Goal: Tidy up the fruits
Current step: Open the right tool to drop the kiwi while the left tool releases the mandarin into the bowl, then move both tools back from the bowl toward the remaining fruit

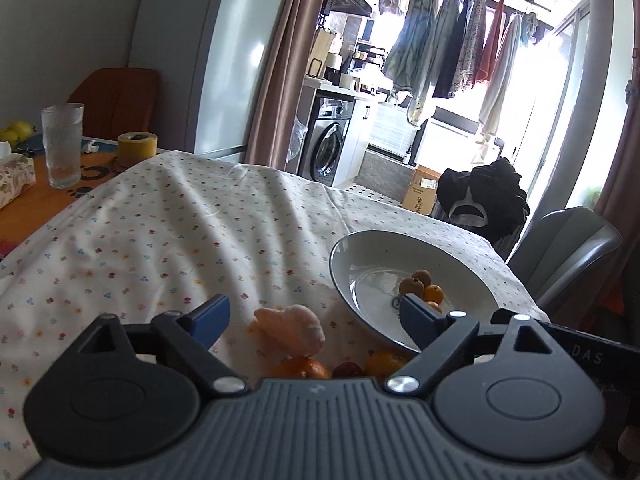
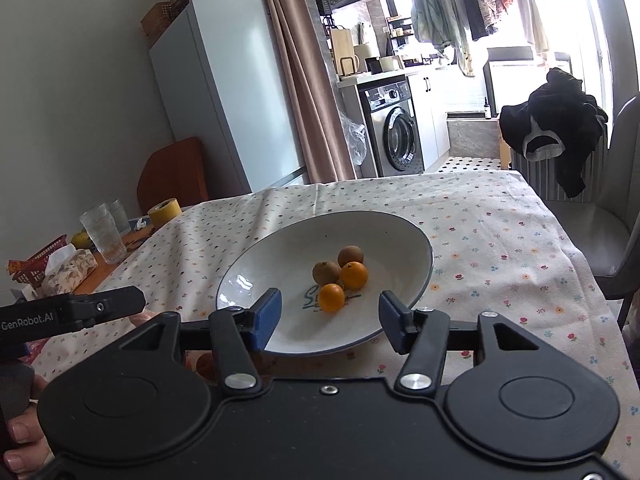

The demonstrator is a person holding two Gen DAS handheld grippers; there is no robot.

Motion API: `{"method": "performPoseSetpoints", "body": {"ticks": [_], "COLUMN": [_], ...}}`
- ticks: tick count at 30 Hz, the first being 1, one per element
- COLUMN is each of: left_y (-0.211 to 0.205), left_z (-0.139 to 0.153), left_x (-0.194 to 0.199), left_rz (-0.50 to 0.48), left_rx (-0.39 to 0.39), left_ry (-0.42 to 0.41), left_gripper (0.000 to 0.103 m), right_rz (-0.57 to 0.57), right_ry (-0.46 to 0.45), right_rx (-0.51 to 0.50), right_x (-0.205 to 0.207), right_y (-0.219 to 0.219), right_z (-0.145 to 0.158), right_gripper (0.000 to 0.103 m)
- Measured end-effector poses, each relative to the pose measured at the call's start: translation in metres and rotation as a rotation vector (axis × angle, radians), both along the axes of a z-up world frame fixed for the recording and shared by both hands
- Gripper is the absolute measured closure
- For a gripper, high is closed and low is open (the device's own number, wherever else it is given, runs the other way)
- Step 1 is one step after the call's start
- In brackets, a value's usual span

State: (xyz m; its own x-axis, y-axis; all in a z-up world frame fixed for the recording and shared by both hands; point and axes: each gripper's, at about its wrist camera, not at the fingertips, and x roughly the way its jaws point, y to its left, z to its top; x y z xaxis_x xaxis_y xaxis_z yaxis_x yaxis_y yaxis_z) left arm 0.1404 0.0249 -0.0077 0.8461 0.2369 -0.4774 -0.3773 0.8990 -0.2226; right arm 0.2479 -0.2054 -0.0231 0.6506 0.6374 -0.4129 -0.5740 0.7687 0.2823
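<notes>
Both tongs spread wide and empty. Left tongs hovering above the loose fruit just outside the near-left rim of the white plate; right tongs poised over the plate's near edge.

Already in the plate, near its centre: two small oranges and two brown, rough-skinned round fruits, bunched together and touching. Left on the floral cloth of the worktop, just beside the plate's near-left rim: a pale pink peeled citrus piece, an orange touching it on the near side, a dark red fruit and another orange tucked against the rim, all partly hidden by the left tool's body.

Likely step in hand: picking the next loose fruit with the left tongs. Best done by:
- Lowering straight down so the blue pads straddle one fruit only, probably the peeled piece, since it sits highest and most in the open.
- Closing gently; soft, skinless flesh likely to squash or tear under a hard squeeze.
- Watching the neighbouring orange, apt to roll on the wrinkled cloth if nudged.
- Lifting clear of the plate's rim before swinging over it, then releasing low near the open left part of the plate rather than on the cluster, to avoid scattering the round ones.
- Keeping the right tongs out of the crossing path.
</notes>
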Motion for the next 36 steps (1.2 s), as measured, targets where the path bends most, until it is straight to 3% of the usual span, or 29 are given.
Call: {"method": "performPoseSetpoints", "body": {"ticks": [10,29,36], "left_y": [-0.007,-0.018,-0.023], "left_z": [0.003,0.021,0.023], "left_x": [-0.032,-0.072,-0.084], "left_rz": [0.024,0.018,-0.004], "left_rx": [0.015,-0.010,-0.010], "left_ry": [0.011,0.016,0.031], "left_gripper": [0.005,0.004,0.004], "right_rz": [0.036,0.097,0.119], "right_ry": [-0.025,-0.072,-0.058], "right_rx": [0.001,-0.006,-0.002], "right_x": [-0.029,-0.071,-0.081], "right_y": [-0.007,-0.020,-0.028], "right_z": [0.007,0.030,0.036], "right_gripper": [0.035,0.000,0.000]}}
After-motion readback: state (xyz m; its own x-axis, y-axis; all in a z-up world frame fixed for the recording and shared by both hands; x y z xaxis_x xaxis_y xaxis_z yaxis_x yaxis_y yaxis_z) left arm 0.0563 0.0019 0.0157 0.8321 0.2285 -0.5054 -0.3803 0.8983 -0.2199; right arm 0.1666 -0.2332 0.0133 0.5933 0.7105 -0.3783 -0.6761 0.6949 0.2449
